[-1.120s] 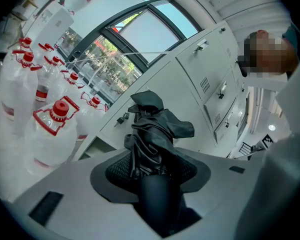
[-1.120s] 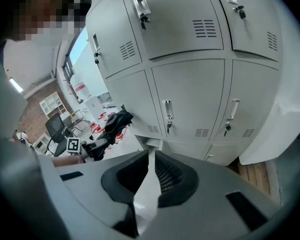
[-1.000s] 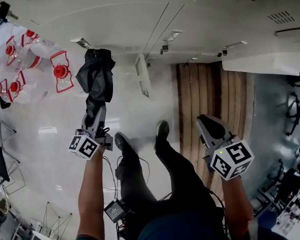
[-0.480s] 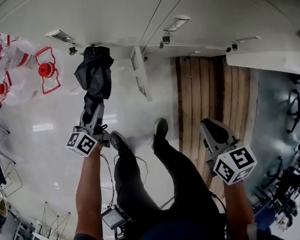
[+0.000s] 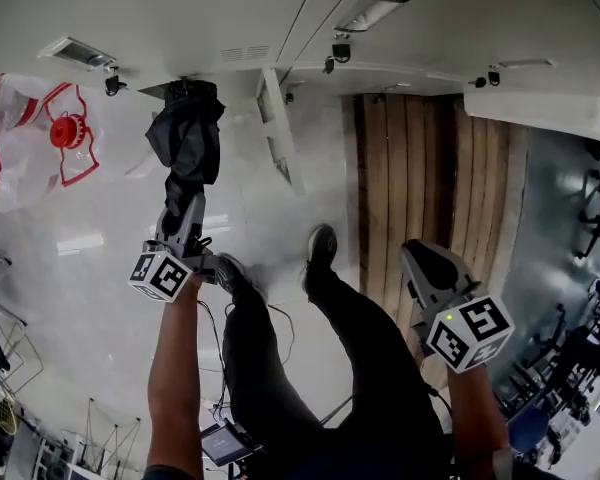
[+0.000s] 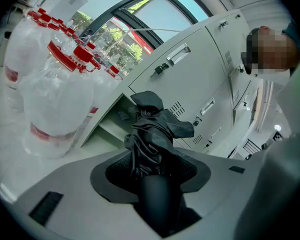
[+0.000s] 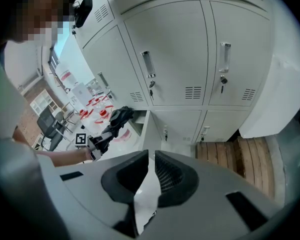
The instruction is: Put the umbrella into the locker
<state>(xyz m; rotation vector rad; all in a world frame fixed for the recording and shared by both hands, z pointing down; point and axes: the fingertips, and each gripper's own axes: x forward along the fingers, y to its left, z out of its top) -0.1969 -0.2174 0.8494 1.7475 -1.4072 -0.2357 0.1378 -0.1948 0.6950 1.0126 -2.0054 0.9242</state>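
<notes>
A black folded umbrella (image 5: 188, 148) stands out of my left gripper (image 5: 184, 206), which is shut on its handle. Its bunched top lies at the mouth of the open bottom locker compartment (image 5: 170, 90), whose door (image 5: 277, 133) swings out to the right. In the left gripper view the handle fills the jaws of my left gripper (image 6: 152, 170), and the umbrella's fabric (image 6: 152, 131) points at the open compartment (image 6: 107, 121). My right gripper (image 5: 422, 260) hangs over the wooden boards, shut and holding nothing. From my right gripper (image 7: 151, 156) the umbrella (image 7: 117, 118) shows at the left.
Wrapped packs of red-capped water bottles (image 5: 35, 143) stand left of the open locker. Closed locker doors (image 7: 190, 59) run along the wall. A wooden pallet (image 5: 430, 178) lies on the right. The person's legs and shoes (image 5: 320, 248) are between the grippers. Chairs (image 5: 580, 368) crowd the far right.
Both grippers have sunk toward the floor. The umbrella stays in the left grip and its top has come closer to the open compartment.
</notes>
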